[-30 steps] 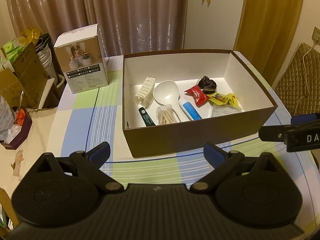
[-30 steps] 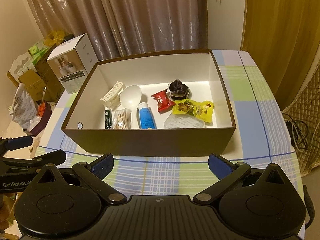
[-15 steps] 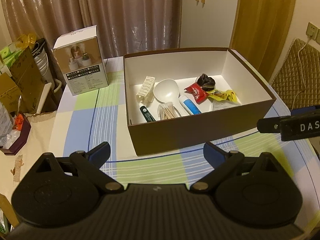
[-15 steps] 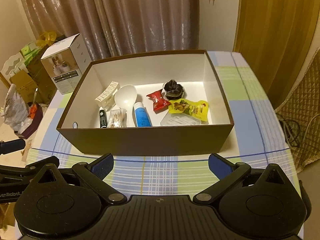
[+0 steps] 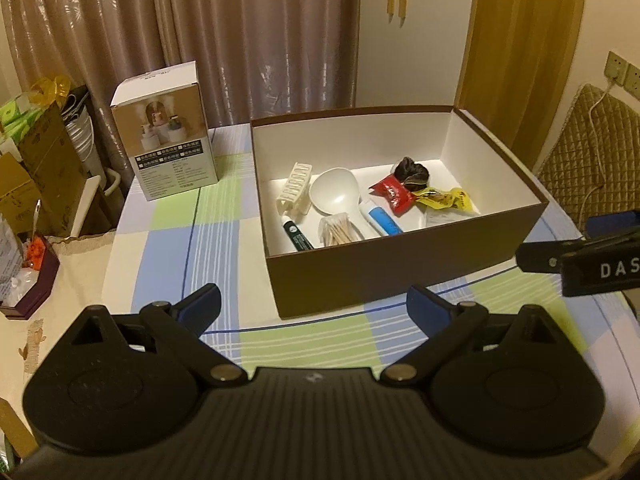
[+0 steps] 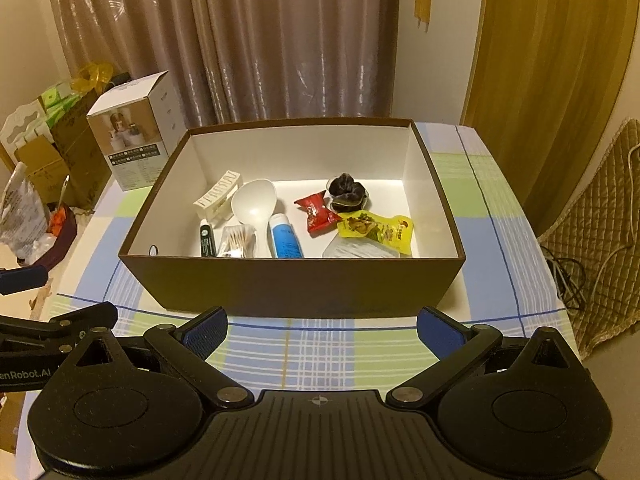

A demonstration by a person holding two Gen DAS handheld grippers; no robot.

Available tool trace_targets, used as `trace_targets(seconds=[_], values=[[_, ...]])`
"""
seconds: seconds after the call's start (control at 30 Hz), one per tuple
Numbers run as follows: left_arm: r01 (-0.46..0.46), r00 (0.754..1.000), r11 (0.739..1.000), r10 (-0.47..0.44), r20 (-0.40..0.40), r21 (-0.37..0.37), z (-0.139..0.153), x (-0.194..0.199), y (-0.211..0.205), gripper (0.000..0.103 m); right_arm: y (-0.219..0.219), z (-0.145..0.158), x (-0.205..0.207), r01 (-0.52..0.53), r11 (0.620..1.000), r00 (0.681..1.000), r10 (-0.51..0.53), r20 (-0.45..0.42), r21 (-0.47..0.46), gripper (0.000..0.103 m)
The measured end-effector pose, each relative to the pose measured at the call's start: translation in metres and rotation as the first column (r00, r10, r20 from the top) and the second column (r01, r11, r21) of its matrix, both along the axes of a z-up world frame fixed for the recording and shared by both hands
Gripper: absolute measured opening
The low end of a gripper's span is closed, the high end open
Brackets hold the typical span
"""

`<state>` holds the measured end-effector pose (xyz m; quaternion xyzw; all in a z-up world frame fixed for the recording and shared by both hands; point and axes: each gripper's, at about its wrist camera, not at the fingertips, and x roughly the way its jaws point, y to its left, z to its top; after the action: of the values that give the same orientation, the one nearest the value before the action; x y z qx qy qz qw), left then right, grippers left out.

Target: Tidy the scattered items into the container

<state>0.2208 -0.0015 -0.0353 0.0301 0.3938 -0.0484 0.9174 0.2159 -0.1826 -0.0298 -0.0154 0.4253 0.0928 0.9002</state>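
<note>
Both tools hung wide open and empty over the checked worktop (image 6: 500,216), the left tool (image 5: 312,304) and right tool (image 6: 322,324) each short of the brown container (image 6: 292,284). Inside the white-lined box lay a cream hair clip (image 6: 218,200), a white spoon (image 6: 254,204), a blue tube (image 6: 285,236), a dark tube (image 6: 206,240), a pack of cotton swabs (image 6: 237,240), a red sachet (image 6: 318,212), a yellow sachet (image 6: 374,230), a dark scrunchie (image 6: 345,188) and a clear packet (image 6: 360,249). A product carton (image 5: 166,132) stood well left of the container.
</note>
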Motion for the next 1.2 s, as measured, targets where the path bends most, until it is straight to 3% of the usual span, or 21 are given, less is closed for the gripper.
trace_targets(seconds=[1.2], values=[[-0.090,0.996,0.995,0.091,-0.012,0.050,0.010,-0.026,-0.039,0.098,-0.026,0.010,-0.012,-0.111,0.993,0.994,0.111,0.000,0.037,0.103]])
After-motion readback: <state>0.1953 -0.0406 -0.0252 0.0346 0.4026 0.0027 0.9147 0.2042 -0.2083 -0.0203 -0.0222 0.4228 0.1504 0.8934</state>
